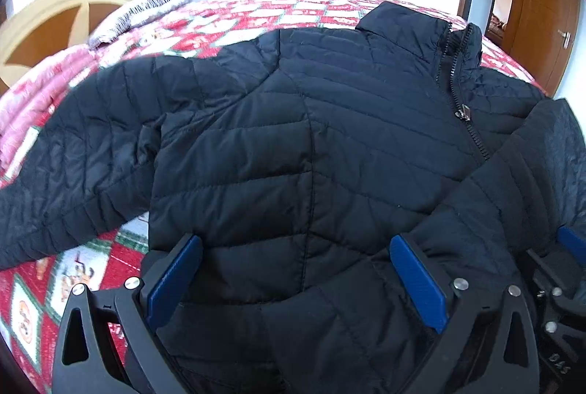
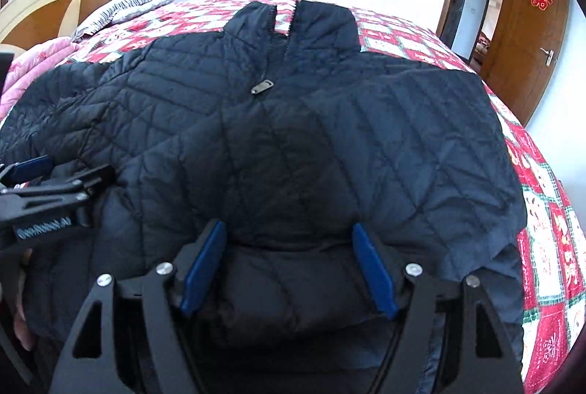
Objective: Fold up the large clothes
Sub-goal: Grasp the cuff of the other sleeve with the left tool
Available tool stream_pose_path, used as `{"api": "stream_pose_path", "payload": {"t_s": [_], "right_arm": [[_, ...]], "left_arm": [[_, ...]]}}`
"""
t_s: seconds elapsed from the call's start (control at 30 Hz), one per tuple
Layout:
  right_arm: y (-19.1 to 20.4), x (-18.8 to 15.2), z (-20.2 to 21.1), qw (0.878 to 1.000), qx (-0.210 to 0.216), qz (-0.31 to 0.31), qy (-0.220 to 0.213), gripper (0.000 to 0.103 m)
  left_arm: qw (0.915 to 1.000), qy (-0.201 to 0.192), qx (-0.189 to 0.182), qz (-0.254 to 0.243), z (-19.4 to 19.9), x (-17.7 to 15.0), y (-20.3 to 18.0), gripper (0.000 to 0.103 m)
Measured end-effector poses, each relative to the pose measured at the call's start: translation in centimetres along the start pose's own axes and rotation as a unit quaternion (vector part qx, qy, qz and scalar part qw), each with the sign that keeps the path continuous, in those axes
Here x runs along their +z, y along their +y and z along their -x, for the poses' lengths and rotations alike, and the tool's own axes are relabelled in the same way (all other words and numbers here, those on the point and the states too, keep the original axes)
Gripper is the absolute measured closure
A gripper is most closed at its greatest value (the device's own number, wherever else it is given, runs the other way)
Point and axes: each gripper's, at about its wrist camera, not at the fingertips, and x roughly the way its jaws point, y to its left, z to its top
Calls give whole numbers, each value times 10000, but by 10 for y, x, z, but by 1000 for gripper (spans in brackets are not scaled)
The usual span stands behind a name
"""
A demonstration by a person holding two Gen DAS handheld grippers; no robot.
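A black quilted puffer jacket (image 1: pixel 293 123) lies front up on the bed, collar far, zipper partly open. Its left sleeve (image 1: pixel 73 156) spreads out to the left. My left gripper (image 1: pixel 296 244) is open, its blue pads on either side of the jacket's bottom hem. My right gripper (image 2: pixel 289 233) is open too, straddling the hem of the jacket (image 2: pixel 293 137) near the middle. The right side of the jacket is folded over, showing diamond-quilted lining (image 2: pixel 421 145). The left gripper also shows at the left edge of the right wrist view (image 2: pixel 44 185).
The bed has a red, white and green patterned quilt (image 1: pixel 256 13). A pink duvet (image 1: pixel 44 90) and a pillow (image 1: pixel 139 13) lie at the left by the headboard (image 1: pixel 47 13). A wooden door (image 2: pixel 527 38) stands at the right.
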Motion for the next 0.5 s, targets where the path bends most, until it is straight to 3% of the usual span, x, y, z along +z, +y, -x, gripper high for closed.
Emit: {"api": "stream_pose_path", "payload": {"t_s": [0.17,0.3,0.43,0.5], "right_arm": [[1,-2,2,10000,-7,9,-6,27],[1,-2,3,10000,-11,-3,-42,27],[1,-3,5,10000,-27,3,-68,27],[2,-3,6,10000,-43,8,-85,27]], "left_arm": [[9997,-115,-156,169,25,1,23,1],[9969,-591,58,516,66,6,80,1],[9891,-853,634,1017,93,5,169,1],[9830,-781,967,1352,97,-1,219,1]]}}
